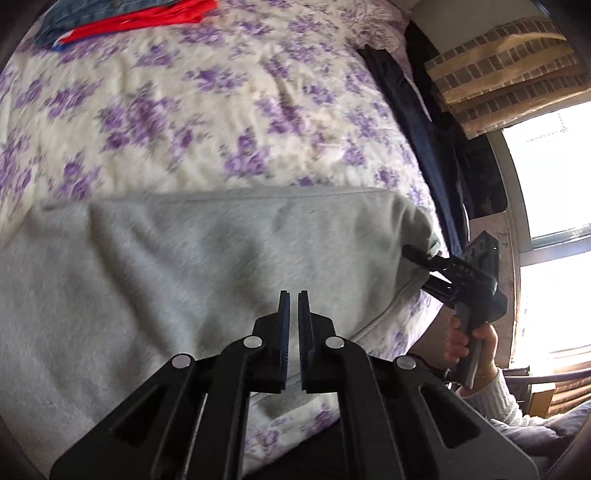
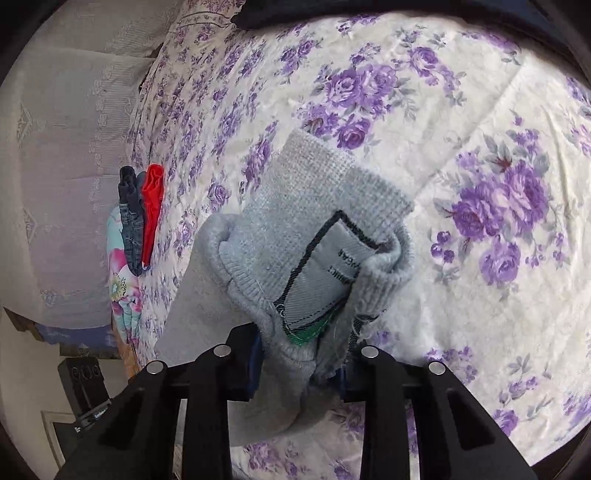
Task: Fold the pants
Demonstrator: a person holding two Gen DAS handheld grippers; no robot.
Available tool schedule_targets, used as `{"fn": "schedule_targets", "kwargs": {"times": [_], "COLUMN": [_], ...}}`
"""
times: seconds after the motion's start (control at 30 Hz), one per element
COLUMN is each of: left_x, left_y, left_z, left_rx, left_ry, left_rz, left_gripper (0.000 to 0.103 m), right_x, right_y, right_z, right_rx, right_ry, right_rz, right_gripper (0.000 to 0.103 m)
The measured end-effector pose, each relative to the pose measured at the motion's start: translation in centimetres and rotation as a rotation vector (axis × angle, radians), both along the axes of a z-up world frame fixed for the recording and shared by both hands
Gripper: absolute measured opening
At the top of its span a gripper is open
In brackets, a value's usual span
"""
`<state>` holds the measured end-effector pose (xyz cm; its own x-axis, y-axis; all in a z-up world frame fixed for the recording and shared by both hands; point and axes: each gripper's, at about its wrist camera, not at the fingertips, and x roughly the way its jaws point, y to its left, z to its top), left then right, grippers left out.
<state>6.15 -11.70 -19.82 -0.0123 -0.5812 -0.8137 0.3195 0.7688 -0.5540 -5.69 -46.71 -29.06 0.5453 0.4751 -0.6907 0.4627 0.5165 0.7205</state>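
Grey pants spread flat across the floral bedspread, waistband end bunched at the right. Right gripper clamped on that ribbed waistband, label showing between the jaws. Left gripper hovering above the fabric, jaws pinched together, seemingly empty, though blurred. Folded clothes stacked well apart.

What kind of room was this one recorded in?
Most likely a bedroom in a home. The grey pants lie on a bed with a purple-flowered cover, folded clothes are stacked at its far side, and a window with a brick-pattern curtain stands beside it.
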Motion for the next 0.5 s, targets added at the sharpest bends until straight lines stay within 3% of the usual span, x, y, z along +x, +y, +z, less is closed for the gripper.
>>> {"fn": "schedule_targets", "kwargs": {"times": [0.23,0.4,0.5], "left_x": [1.3,2.7,2.4], "left_y": [-11.5,-14.4,-14.0], "left_z": [-2.7,-6.4,-6.5], "left_rx": [-0.013,0.139,0.129], "left_ry": [0.028,0.0,-0.004], "left_rz": [-0.112,-0.069,-0.056], "left_gripper": [0.002,0.001,0.001], "right_x": [0.0,0.1,0.4], "right_y": [-0.2,0.0,0.3], "right_z": [-0.3,-0.2,0.0], "right_rx": [0.011,-0.014,-0.051], "right_ry": [-0.01,-0.01,-0.003], "right_rz": [0.014,0.027,0.041], "right_gripper": [0.031,0.032,0.032]}}
